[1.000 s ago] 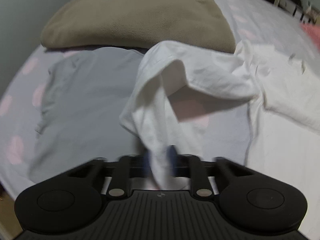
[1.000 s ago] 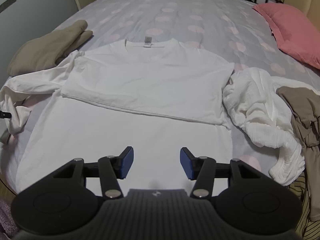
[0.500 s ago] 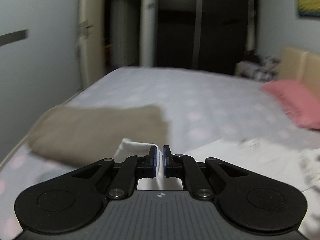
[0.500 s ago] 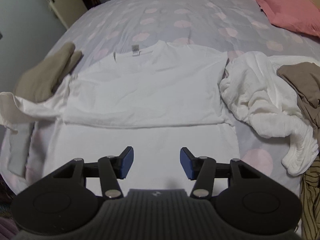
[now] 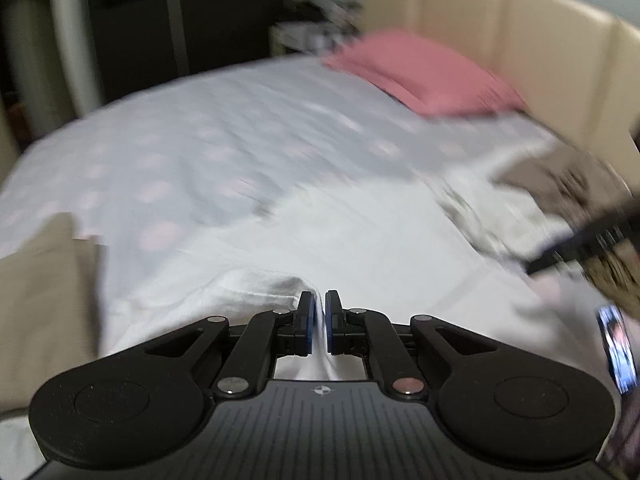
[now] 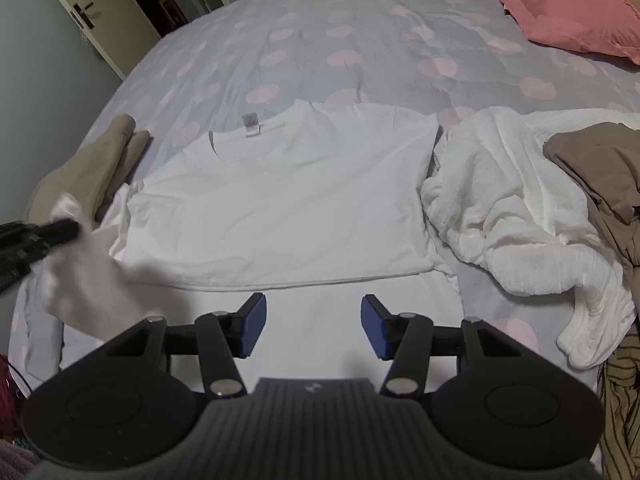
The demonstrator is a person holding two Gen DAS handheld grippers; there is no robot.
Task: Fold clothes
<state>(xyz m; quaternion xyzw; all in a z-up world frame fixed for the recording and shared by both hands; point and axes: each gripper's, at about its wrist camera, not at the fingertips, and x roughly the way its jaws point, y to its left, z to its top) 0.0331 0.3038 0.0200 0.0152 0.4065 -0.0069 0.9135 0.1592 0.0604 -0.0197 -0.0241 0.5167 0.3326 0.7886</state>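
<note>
A white T-shirt [image 6: 280, 200] lies flat on the spotted bedcover [image 6: 360, 40], collar away from me and its lower part folded up. My left gripper [image 5: 319, 308] pinches the shirt's left sleeve [image 5: 256, 288]; its jaws are opening slightly, with the white cloth still pressed between the pads. In the right wrist view the left gripper [image 6: 74, 230] enters from the left edge, with the blurred sleeve [image 6: 92, 280] hanging from it. My right gripper [image 6: 313, 324] hovers open over the shirt's near part with nothing between its fingers.
A folded tan garment [image 6: 92, 168] lies left of the shirt. On the right sit a crumpled white cloth [image 6: 520, 208] and a brown garment [image 6: 600, 164]. A pink pillow [image 6: 560, 0] lies at the far right by the beige headboard [image 5: 520, 40].
My left gripper has swung up and to the right with the sleeve, and its view has turned from the tan garment towards the headboard. The right gripper drifted a little and stays open.
</note>
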